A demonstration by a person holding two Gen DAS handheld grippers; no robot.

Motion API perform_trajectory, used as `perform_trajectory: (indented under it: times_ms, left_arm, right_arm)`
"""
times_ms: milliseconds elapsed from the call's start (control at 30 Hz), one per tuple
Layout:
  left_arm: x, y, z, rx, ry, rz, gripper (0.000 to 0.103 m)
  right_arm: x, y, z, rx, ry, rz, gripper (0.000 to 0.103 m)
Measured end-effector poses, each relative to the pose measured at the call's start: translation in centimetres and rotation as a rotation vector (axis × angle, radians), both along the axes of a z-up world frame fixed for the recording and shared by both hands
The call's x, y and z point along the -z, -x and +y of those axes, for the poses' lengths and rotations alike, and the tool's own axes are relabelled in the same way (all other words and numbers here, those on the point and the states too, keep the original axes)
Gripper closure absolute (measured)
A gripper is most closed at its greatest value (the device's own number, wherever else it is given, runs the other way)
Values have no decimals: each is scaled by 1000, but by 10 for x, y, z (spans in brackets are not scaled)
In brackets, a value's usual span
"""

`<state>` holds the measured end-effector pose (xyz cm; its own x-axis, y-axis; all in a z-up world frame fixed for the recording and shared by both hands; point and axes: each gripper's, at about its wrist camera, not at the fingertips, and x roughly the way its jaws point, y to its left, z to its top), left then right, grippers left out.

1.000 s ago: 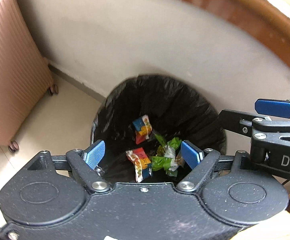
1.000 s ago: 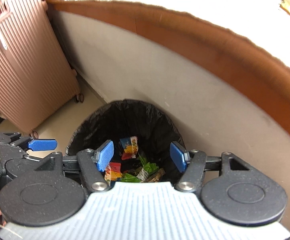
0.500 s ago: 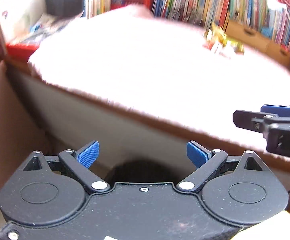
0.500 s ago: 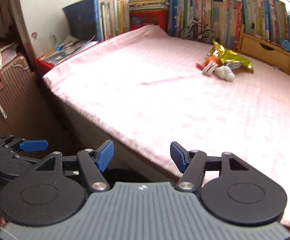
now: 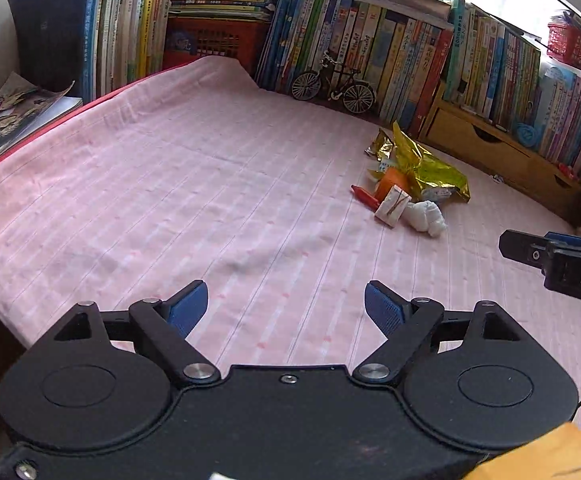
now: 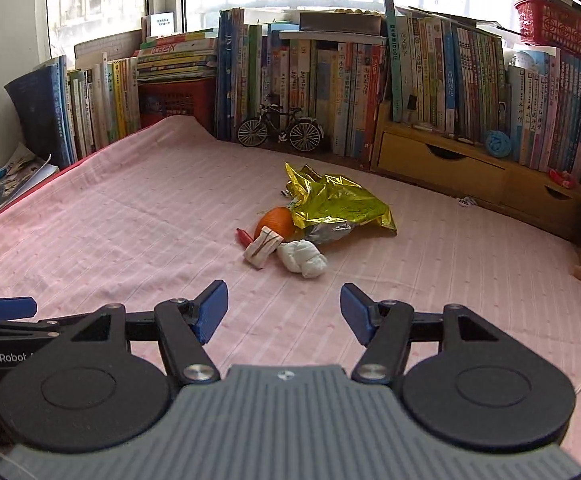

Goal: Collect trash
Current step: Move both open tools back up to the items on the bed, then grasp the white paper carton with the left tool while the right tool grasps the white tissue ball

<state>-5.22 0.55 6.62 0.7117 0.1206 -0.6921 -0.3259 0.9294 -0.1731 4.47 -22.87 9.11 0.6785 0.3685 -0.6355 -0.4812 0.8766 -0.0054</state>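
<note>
Pink cloth covers the bed (image 6: 130,240), and both claws now look out over it. A second ago they were both pointing down into a black bin with wrappers at the bottom; now the bin is gone from view and the books (image 6: 330,72) at the back of the bed show instead. So that drop looks finished, and the hands have come up for more. The left claw (image 5: 286,306) is spread wide with nothing in it, though its jaws have just closed in a little after opening more. The right claw (image 6: 284,312) is released too, with only bare cloth between its blue pads. The trash that is left sits in a small heap in the middle of the bed, well ahead of both claws. There is a shiny gold bag (image 6: 338,204), an orange (image 6: 276,220) tucked against it, a little red thing (image 6: 244,236) beside the orange, a small paper pack (image 6: 262,248), and a white wad (image 6: 302,258) at the front. The white wad is nearest, so it looks like the easy one to grab next.
</note>
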Motion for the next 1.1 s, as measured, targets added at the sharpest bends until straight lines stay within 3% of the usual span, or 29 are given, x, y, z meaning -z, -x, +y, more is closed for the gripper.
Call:
perform_trajectory:
  times_ms: [233,600,800,867,1100]
  left_arm:
    - [16,-88,-33,65,0,29,44]
    - [52,-182,-71,82,-27,68,46]
    - [56,-195,-74,82,-33,54,62]
    - [54,-196,-74,75,-46,55,77]
    - [40,-186,-63,41,-47,33,81]
  right_arm:
    - [23,-55,-22,9,10,46,28]
    - [52,-107,-32,-73,4,94,28]
    - [67,-120,-25,-116,7,135,28]
    - [70,-123,-22,-127,11,140,28]
    - [77,-131,-5,-175,20,130,28]
